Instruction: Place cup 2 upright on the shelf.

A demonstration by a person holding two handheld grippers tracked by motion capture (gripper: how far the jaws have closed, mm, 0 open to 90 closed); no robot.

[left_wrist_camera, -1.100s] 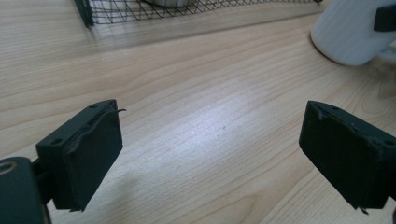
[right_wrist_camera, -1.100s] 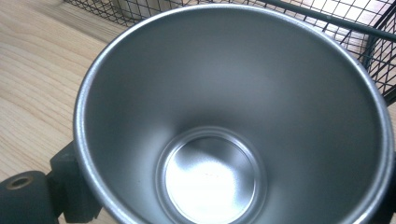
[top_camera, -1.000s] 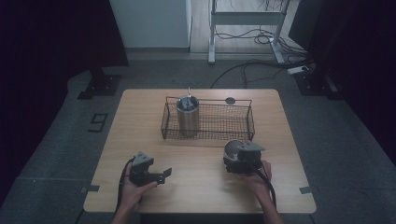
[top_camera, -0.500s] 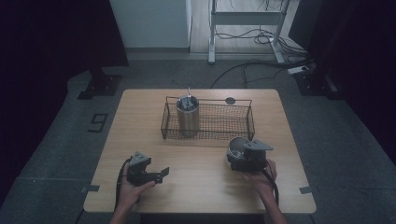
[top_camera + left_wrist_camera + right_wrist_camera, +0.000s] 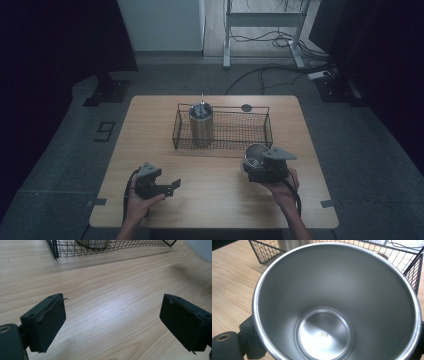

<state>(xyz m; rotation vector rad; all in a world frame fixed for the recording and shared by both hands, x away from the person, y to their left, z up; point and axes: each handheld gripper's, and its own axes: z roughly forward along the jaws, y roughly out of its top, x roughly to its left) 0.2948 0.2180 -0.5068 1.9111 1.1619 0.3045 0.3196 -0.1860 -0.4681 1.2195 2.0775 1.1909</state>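
A bare steel cup (image 5: 253,154) hangs just above the wooden table (image 5: 215,200), near the front right corner of the black wire basket (image 5: 222,145). My right gripper (image 5: 256,164) is shut on it. In the right gripper view the cup (image 5: 337,302) opens toward the camera, is empty, and has "304" stamped in its bottom. A second, taller steel cup (image 5: 201,124) stands upright in the basket's left end, with a thin rod sticking out of it. My left gripper (image 5: 172,186) rests low at the table's front left, its jaws (image 5: 112,320) wide open over bare wood.
A small dark disc (image 5: 246,107) lies on the table behind the basket. The basket's right half holds nothing. Beyond the table are cables and a metal frame (image 5: 260,20) on the floor. The person's hands come in over the front edge.
My right gripper has shifted slightly to the right with the steel cup in it. The left gripper has drifted a little to the left and stays open.
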